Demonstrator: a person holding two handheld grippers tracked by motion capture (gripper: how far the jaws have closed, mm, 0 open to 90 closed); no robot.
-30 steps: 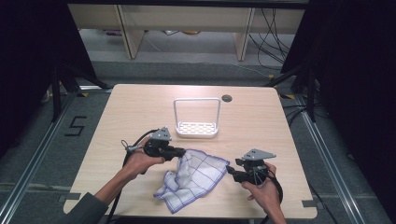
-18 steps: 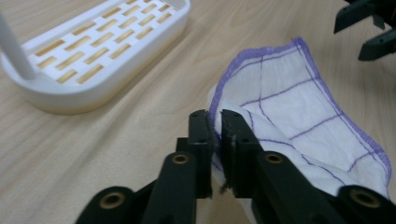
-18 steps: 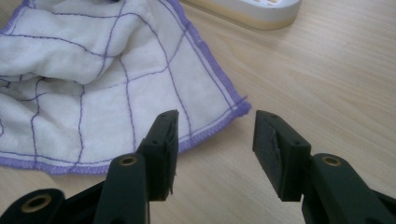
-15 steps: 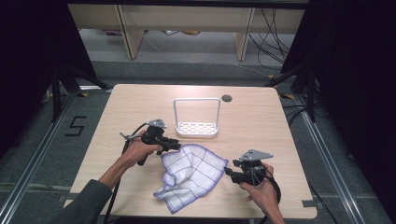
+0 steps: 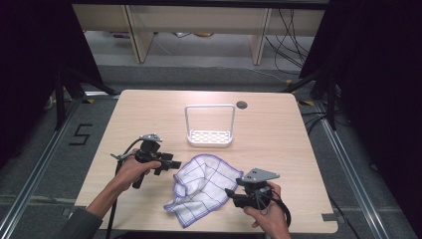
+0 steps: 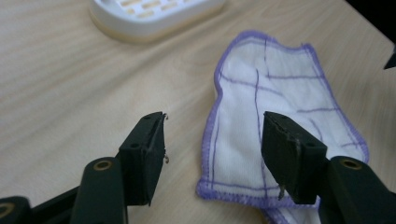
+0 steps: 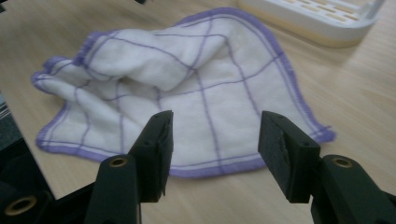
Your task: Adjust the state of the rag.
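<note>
Overhead, wooden table (image 5: 278,134), dark surroundings.

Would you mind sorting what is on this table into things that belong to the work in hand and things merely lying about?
In the job:
- cloth, crumpled, white with purple lines
- left gripper, jaws apart beside it
- right gripper, jaws apart at its edge

Lying about:
- white rack, apart from the cloth
- dark round cap in the table

Even light from overhead lit my table (image 5: 149,119) brightly while the surroundings lay dark; both gripper views looked soft, my jaws blurred up close.
</note>
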